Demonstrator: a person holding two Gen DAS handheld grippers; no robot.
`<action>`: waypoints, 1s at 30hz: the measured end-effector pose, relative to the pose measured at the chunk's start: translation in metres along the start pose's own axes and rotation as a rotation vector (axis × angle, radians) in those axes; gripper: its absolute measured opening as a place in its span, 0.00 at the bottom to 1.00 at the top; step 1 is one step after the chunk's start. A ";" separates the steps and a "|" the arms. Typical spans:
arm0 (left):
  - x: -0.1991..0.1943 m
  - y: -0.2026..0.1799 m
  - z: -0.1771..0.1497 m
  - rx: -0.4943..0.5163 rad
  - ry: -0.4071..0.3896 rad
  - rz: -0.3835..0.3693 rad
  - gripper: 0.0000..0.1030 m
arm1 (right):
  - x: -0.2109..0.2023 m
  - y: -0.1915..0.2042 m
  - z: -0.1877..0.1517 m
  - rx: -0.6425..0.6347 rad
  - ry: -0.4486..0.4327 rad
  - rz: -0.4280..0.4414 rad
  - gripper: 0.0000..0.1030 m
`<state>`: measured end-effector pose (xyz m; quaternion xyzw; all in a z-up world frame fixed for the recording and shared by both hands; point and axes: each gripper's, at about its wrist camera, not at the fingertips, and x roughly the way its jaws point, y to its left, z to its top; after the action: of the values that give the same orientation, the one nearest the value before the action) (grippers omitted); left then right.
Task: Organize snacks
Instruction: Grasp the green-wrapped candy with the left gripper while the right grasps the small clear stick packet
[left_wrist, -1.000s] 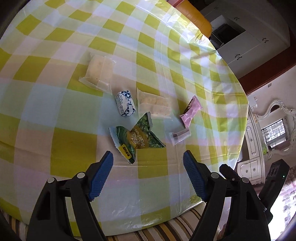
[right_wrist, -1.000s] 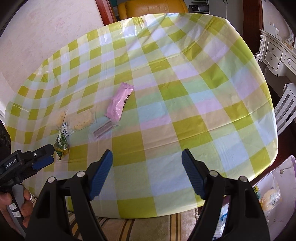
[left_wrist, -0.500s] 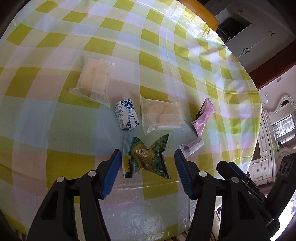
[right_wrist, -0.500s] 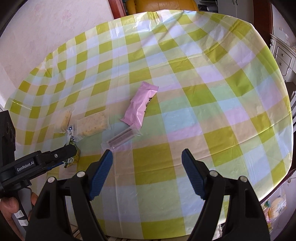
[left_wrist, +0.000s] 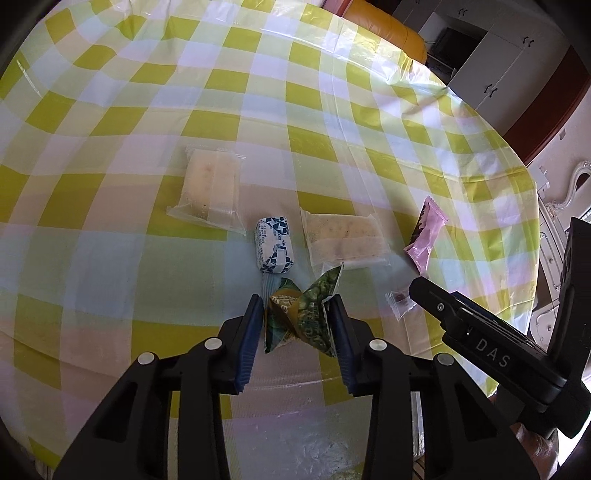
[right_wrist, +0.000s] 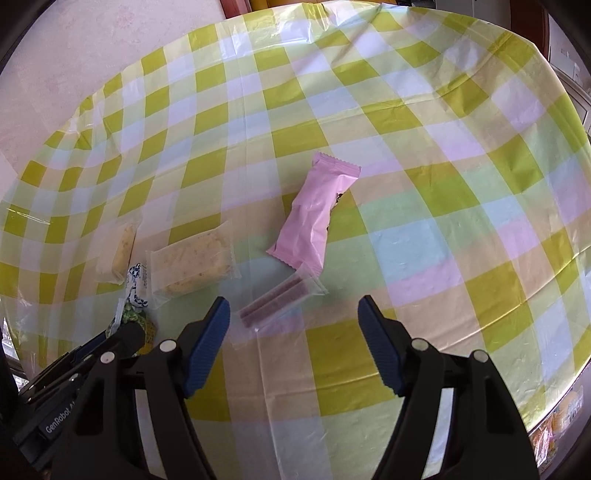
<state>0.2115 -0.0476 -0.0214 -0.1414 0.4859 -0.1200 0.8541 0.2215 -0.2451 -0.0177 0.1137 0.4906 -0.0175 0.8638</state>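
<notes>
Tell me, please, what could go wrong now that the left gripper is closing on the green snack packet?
1. The left gripper pinches the crumpled green packet by its sides, so the contents might be crushed or the foil might slip out.
2. The blue-and-white packet lies just beyond the green one and seems to touch its tip; lifting may drag it.
3. The open right gripper hovers close by over the clear-wrapped stick; the two tools might collide.
</notes>
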 end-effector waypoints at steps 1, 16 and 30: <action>0.000 0.000 0.000 0.000 -0.003 -0.001 0.35 | 0.002 0.001 0.001 0.007 0.006 0.002 0.64; -0.005 0.002 -0.004 -0.001 -0.022 -0.015 0.34 | 0.002 0.003 -0.008 -0.040 0.002 -0.035 0.30; -0.009 -0.003 -0.008 0.018 -0.028 -0.040 0.33 | -0.012 -0.006 -0.017 -0.026 -0.013 -0.019 0.15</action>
<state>0.2001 -0.0483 -0.0164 -0.1451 0.4698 -0.1395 0.8595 0.1997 -0.2484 -0.0169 0.0975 0.4862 -0.0203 0.8682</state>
